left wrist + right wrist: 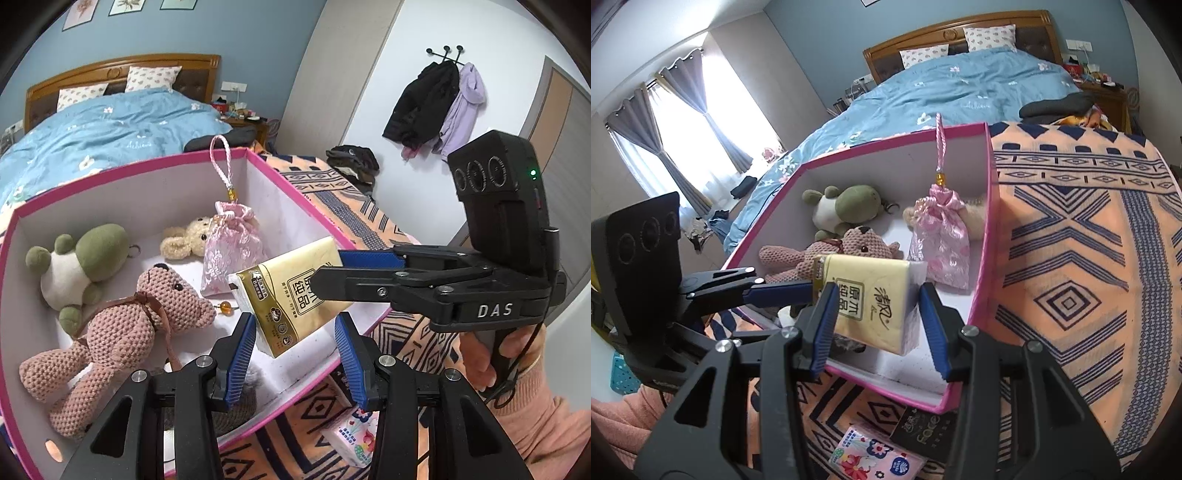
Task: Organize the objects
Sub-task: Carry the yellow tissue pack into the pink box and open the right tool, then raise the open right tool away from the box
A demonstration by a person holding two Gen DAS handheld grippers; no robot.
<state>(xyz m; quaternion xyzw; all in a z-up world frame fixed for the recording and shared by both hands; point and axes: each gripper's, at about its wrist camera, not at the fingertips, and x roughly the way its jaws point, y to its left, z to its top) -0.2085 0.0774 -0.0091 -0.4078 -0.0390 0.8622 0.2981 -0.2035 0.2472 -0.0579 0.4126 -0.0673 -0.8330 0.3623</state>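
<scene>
Two grippers share one load. The left gripper (295, 325) and the right gripper (877, 291) are each partly closed, their blue pads pressed against the gold tissue pack (288, 295). The left one's hold on the pack's end is the less clear of the two.

Item in hand: gold tissue pack, tilted, held in the air over the near corner of the pink-rimmed box (306, 195), and not resting on its floor.

Already in the box:
- knitted bear (122, 325), lying near the front
- green and white plush toy (81, 266), behind the bear
- pink satin pouch (232, 243), upright, with its cord leaning against the back wall
- cream plush toy (184, 240), behind the pouch

Still outside, on the patterned blanket (1071, 258) just in front of the box:
- floral tissue pack (875, 454)
- dark pack (923, 428)

Step, as judged: placing the pack in the box, partway through the sorting.

Next move calls for:
- lowering the pack onto the bare white floor between bear and pouch
- levelling it so it lies flat
- opening both pairs of fingers together, clear of the box wall
</scene>
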